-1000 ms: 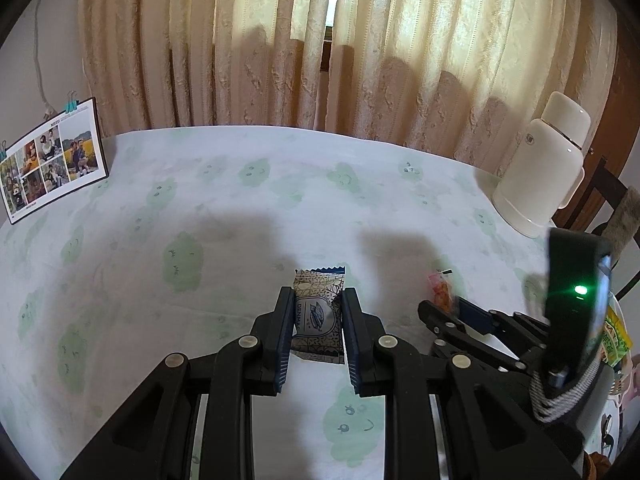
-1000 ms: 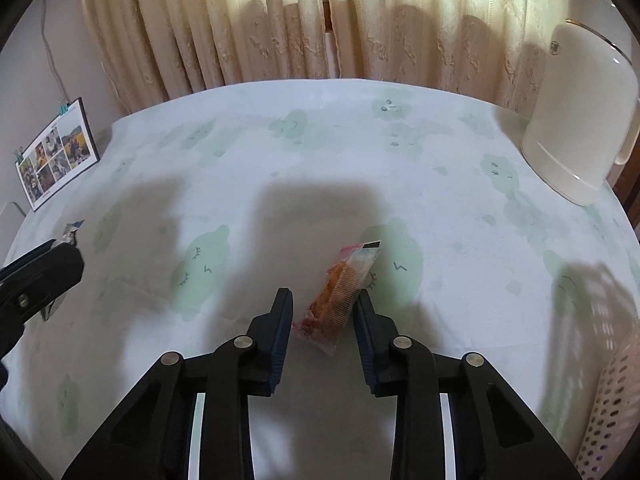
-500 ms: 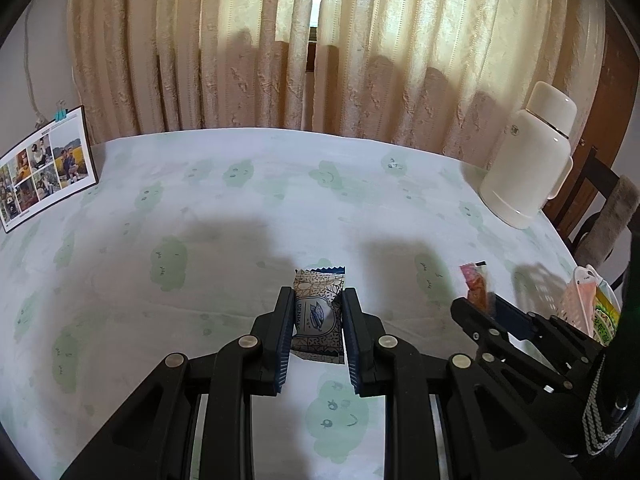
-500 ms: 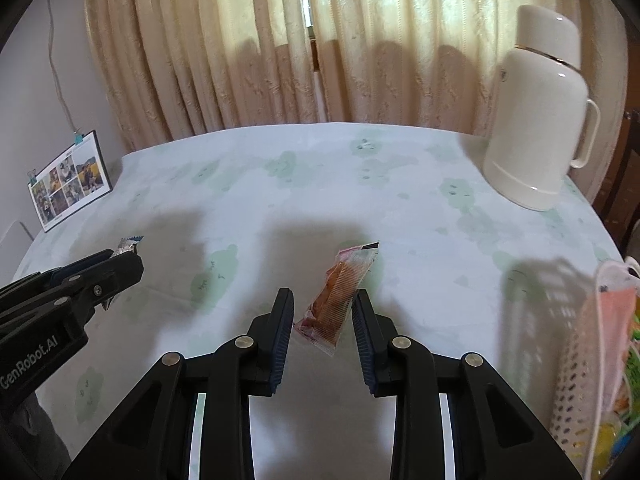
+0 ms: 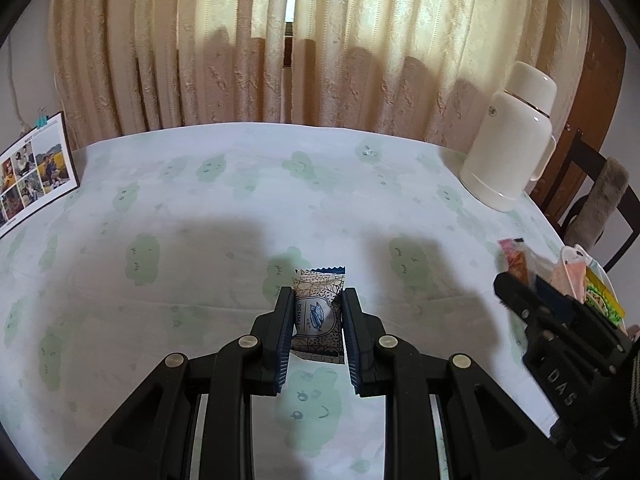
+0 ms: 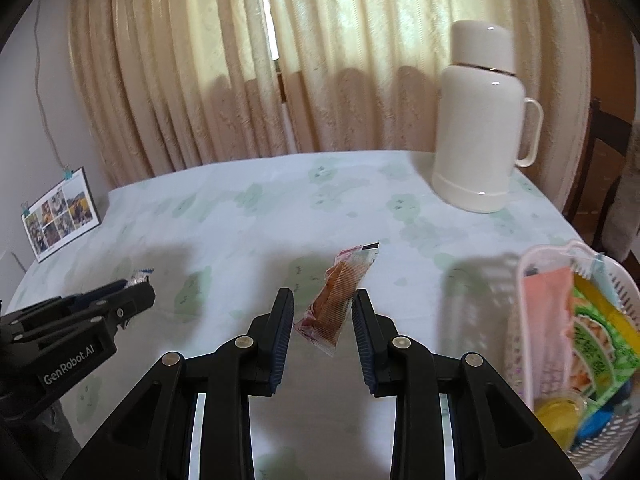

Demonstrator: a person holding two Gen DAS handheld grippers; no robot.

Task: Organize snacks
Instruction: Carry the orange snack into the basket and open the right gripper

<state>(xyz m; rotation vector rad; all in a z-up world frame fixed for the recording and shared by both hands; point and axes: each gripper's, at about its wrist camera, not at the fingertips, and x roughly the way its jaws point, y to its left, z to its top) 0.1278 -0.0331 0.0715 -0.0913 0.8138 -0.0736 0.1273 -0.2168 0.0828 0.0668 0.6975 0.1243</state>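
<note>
My left gripper (image 5: pixel 317 300) is shut on a small patterned biscuit packet (image 5: pixel 318 312) with blue print, held above the tablecloth. My right gripper (image 6: pixel 323 300) is shut on a long clear orange snack packet (image 6: pixel 338 296), tilted, held in the air. The right gripper also shows at the right of the left wrist view (image 5: pixel 516 280); the left gripper shows at the left of the right wrist view (image 6: pixel 136 292). A white plastic basket (image 6: pixel 516 320) with several snack packs sits at the right.
A white thermos jug (image 6: pixel 480 128) stands at the back right of the table. A photo card (image 5: pixel 32 172) leans at the far left. Curtains hang behind the table. A dark wooden chair (image 5: pixel 592 200) stands past the right edge.
Both grippers have risen and pulled back with their packets. The basket has come into view at the right, and the right gripper has moved toward it.
</note>
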